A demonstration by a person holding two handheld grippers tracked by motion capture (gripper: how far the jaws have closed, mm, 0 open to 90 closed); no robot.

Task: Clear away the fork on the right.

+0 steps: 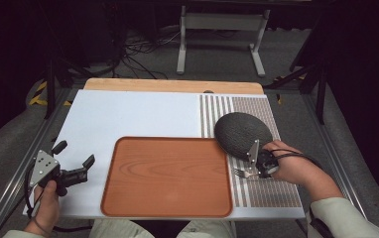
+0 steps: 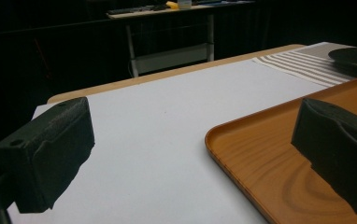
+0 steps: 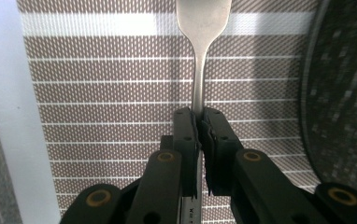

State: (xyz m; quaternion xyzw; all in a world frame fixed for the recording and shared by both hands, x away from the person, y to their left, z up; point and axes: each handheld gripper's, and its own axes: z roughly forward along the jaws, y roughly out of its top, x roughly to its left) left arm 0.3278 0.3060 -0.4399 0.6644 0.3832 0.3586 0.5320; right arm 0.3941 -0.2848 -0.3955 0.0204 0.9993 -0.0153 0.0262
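My right gripper (image 1: 252, 172) is shut on the handle of a silver fork (image 1: 239, 173), which it holds low over the striped placemat (image 1: 272, 191). In the right gripper view the fork (image 3: 200, 46) runs straight out from the closed fingertips (image 3: 186, 122), tines out of frame. A dark round plate (image 1: 242, 133) lies on the placemat just beyond that hand. A brown wooden tray (image 1: 167, 173) lies bare in the middle. My left gripper (image 1: 74, 153) is open with nothing in it, just left of the tray over the white board; the tray's corner (image 2: 270, 140) lies between its jaws.
A white board (image 1: 128, 114) covers the wooden table (image 1: 172, 85) beneath the tray and placemat. The plate's edge (image 3: 345, 93) lies close to the right of the fork. Beyond the table stand a white metal frame (image 1: 222, 22) and floor cables (image 1: 138, 54).
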